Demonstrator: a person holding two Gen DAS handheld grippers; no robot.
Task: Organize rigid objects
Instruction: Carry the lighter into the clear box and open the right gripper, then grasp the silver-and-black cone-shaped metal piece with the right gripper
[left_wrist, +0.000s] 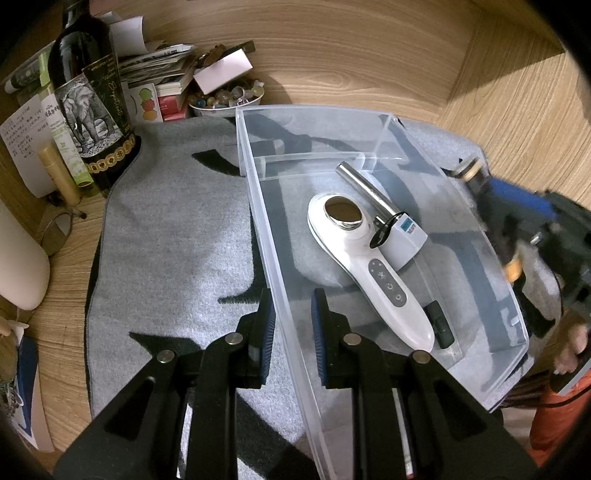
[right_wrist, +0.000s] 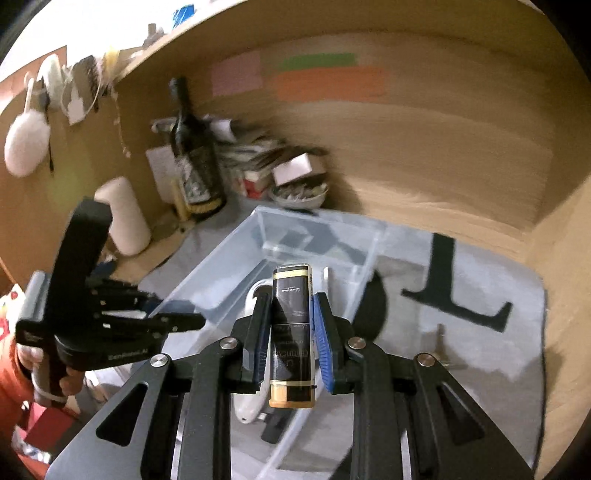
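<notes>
A clear plastic bin (left_wrist: 258, 206) sits on a grey mat (left_wrist: 177, 240). Inside lie a white handheld device (left_wrist: 373, 273), a metal tube (left_wrist: 365, 188), a small white box (left_wrist: 404, 240) and a small black item (left_wrist: 439, 325). My left gripper (left_wrist: 293, 317) straddles the bin's near left wall, fingers slightly apart; I cannot tell if they press the wall. My right gripper (right_wrist: 291, 325) is shut on a black and gold bottle (right_wrist: 291, 332) and holds it above the bin (right_wrist: 221, 258). The right gripper shows blurred in the left wrist view (left_wrist: 498, 206), beyond the bin's right wall.
A dark wine bottle (left_wrist: 92, 103), papers and boxes (left_wrist: 166, 74) and a bowl of beads (left_wrist: 225, 98) stand at the back left. A white cylinder (right_wrist: 125, 218) stands left. Wooden walls (right_wrist: 406, 147) enclose the desk. A small metal item (right_wrist: 441, 343) lies on the mat, right of the bin.
</notes>
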